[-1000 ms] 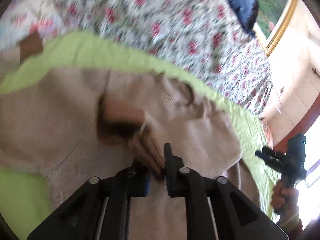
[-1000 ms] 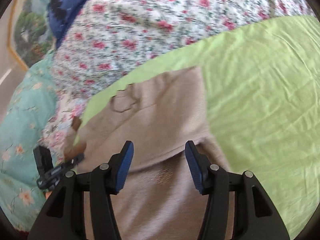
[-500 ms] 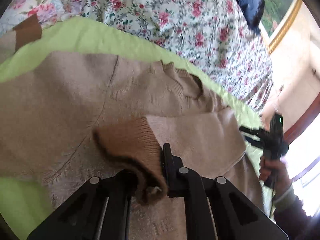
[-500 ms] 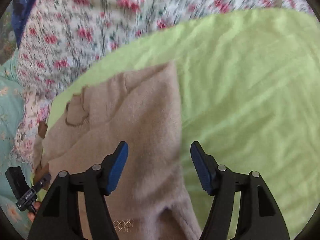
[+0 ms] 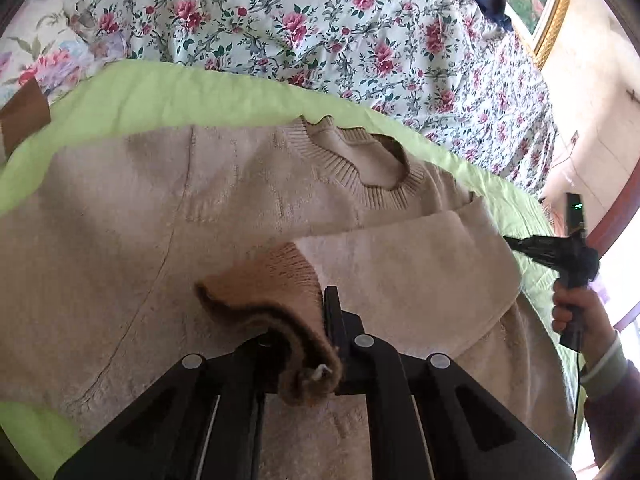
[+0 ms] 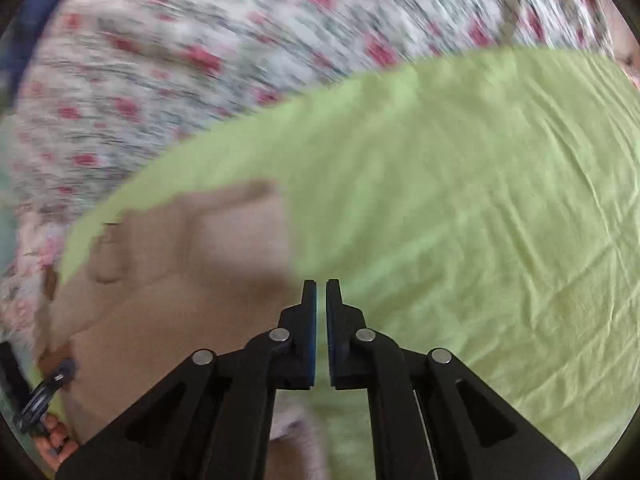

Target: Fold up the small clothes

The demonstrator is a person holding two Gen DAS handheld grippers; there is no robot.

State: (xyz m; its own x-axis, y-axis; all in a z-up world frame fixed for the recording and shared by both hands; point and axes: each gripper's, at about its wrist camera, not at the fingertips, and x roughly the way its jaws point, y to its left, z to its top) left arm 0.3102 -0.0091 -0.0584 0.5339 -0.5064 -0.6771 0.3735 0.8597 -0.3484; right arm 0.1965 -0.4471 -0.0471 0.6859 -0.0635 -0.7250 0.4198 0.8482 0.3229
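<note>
We see the green sheet (image 5: 140,96) carrying the beige sweater (image 5: 120,220), its sleeve crossing the chest. Our left gripper (image 5: 316,320) pinches the brown cuff (image 5: 276,280); our right gripper (image 6: 321,304) sits nearly closed, holding nothing. Letting go crooked could bunch the sleeve.

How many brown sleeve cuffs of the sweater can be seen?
2. One cuff is pinched in the left hand-held gripper over the sweater's body; the other cuff lies at the far left edge.
</note>
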